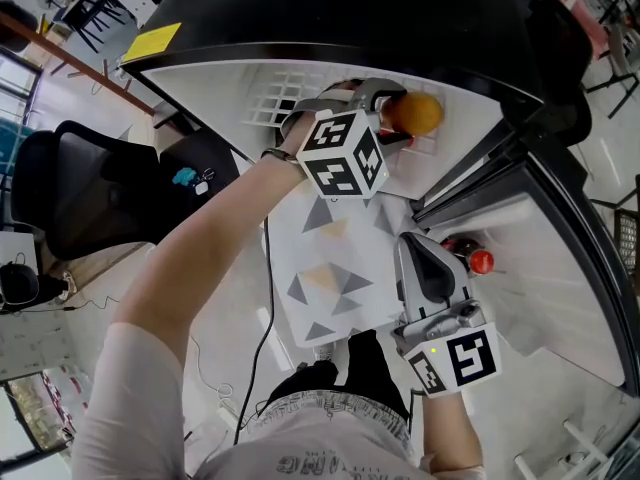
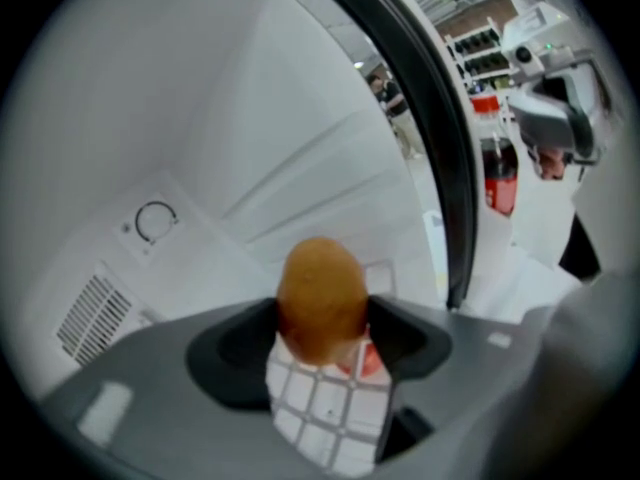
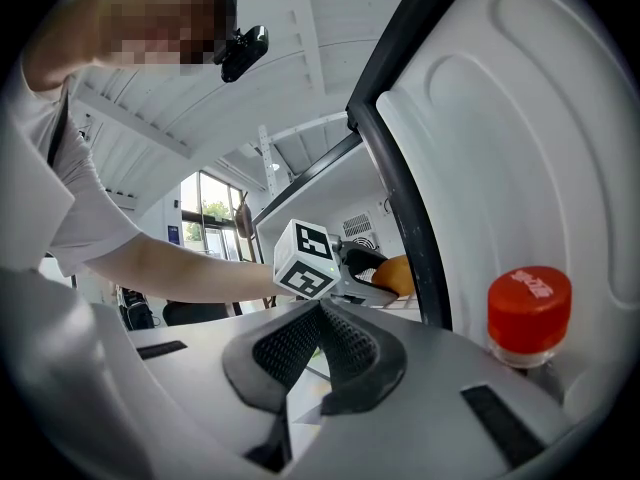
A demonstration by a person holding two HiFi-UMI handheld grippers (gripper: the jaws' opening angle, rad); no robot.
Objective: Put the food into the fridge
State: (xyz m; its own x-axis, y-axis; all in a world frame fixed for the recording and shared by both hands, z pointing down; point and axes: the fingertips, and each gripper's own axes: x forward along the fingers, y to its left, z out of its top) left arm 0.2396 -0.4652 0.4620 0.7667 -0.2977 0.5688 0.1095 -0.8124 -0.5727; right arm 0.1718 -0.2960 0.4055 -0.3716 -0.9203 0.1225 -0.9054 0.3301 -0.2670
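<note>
- The left claw reaches into the open fridge, and its two jaws are clamped on either side of a food item
- The food item is rounded and orange-brown; in the left gripper view it stands out beyond the dark jaw pads and fills the gap between them
- It hangs over the white wire shelf inside the fridge; I cannot tell whether it touches the shelf
- A small red thing shows just under the food item, against the shelf grid; what it is cannot be made out
- In the head view the same wire shelf lies to the left of the claw, under the dark top of the fridge
- The right claw is lower down, near the person's body and beside the open fridge door
- In the right gripper view the right claw has its ribbed pads pressed together, with nothing between them
- A bottle with a red cap stands in the door, just beside the right claw; the head view shows its cap near that claw's tip
- From the right gripper view, the left claw with its marker cube appears past the black door seal, the food item in its grip
- A black office chair stands on the floor at the left, well apart from the fridge
- A yellow note lies on the fridge's dark top
</note>
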